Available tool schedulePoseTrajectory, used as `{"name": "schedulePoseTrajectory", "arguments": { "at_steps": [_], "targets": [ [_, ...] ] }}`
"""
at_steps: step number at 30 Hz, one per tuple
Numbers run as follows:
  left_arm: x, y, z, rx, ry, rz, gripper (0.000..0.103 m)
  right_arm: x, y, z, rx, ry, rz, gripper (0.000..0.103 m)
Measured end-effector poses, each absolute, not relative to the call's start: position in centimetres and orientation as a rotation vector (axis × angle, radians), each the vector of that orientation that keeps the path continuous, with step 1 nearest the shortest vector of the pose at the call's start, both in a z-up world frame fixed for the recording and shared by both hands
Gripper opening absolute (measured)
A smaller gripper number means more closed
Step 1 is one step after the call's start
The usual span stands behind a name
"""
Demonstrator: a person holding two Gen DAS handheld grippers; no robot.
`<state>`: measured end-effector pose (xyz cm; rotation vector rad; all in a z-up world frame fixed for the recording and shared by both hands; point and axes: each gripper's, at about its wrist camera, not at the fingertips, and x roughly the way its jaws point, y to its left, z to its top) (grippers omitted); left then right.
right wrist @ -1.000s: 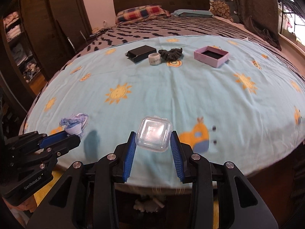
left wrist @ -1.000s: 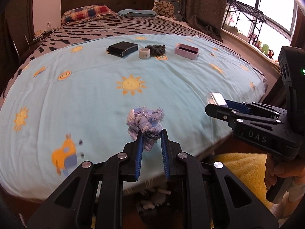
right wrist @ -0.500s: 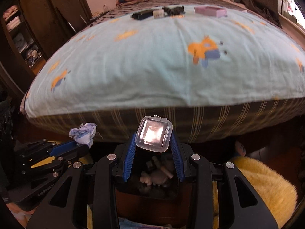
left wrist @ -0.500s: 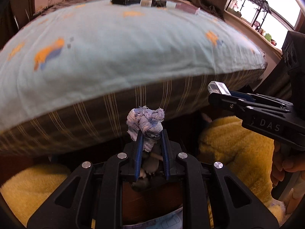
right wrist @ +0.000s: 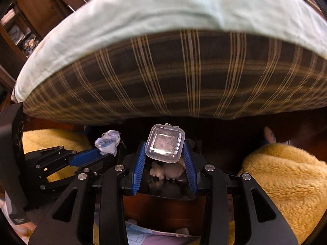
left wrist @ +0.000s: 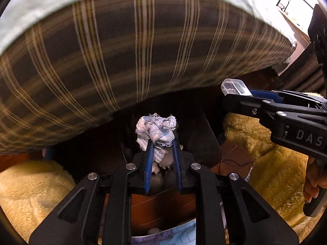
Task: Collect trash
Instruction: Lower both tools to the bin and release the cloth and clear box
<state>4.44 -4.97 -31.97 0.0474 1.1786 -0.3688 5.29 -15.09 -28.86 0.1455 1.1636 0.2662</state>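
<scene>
Both your grippers carry trash, low beside the bed.
Your left gripper (left wrist: 161,151) pinches a frayed cloth wad (left wrist: 156,129); your right gripper (right wrist: 164,155) clamps a clear plastic box (right wrist: 165,143). Beyond them rises the striped mattress side (right wrist: 184,77).

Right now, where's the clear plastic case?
The clear plastic case is clamped in the right gripper, held low before the plaid bed side, above a dark bin, right of the crumpled wad.
</scene>
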Motion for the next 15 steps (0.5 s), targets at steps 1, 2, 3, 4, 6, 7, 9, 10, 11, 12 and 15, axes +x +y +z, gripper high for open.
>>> {"name": "schedulePoseTrajectory", "arguments": {
  "at_steps": [1,2,3,4,6,7,9,10,11,12,15],
  "targets": [
    [4.5,-5.0,-32.2,0.047,1.185,-0.368,0.017,5.5,-15.0,-29.2,0.145,1.173,0.265,0.038],
    [4.7,-5.0,-32.5,0.046,1.194,-0.368,0.017,5.6,-14.9,-29.6,0.148,1.181,0.266,0.038],
    [4.7,-5.0,-32.7,0.045,1.199,-0.367,0.017,5.7,-14.9,-29.9,0.151,1.188,0.268,0.038],
    [4.9,-5.0,-32.9,0.043,1.206,-0.366,0.017,5.9,-14.8,-30.1,0.154,1.195,0.269,0.038],
    [5.2,-5.0,-33.3,0.038,1.217,-0.364,0.018,6.3,-14.8,-30.5,0.156,1.209,0.272,0.038],
    [5.4,-5.0,-33.5,0.037,1.223,-0.363,0.018,6.5,-14.8,-30.7,0.158,1.213,0.273,0.038],
    [5.5,-5.0,-33.9,0.036,1.237,-0.364,0.021,6.8,-14.9,-30.9,0.163,1.219,0.271,0.039],
    [5.2,-4.5,-34.0,0.034,1.241,-0.365,0.021,6.9,-14.9,-30.9,0.164,1.221,0.269,0.039],
    [5.1,-4.5,-34.1,0.031,1.243,-0.365,0.021,7.0,-15.0,-31.1,0.163,1.223,0.267,0.039],
    [5.2,-4.5,-34.2,0.029,1.247,-0.365,0.021,7.2,-15.0,-31.2,0.16,1.226,0.266,0.039],
    [5.2,-4.0,-34.1,0.025,1.248,-0.358,0.025,7.5,-15.4,-31.3,0.165,1.231,0.255,0.041]
  ]
}}
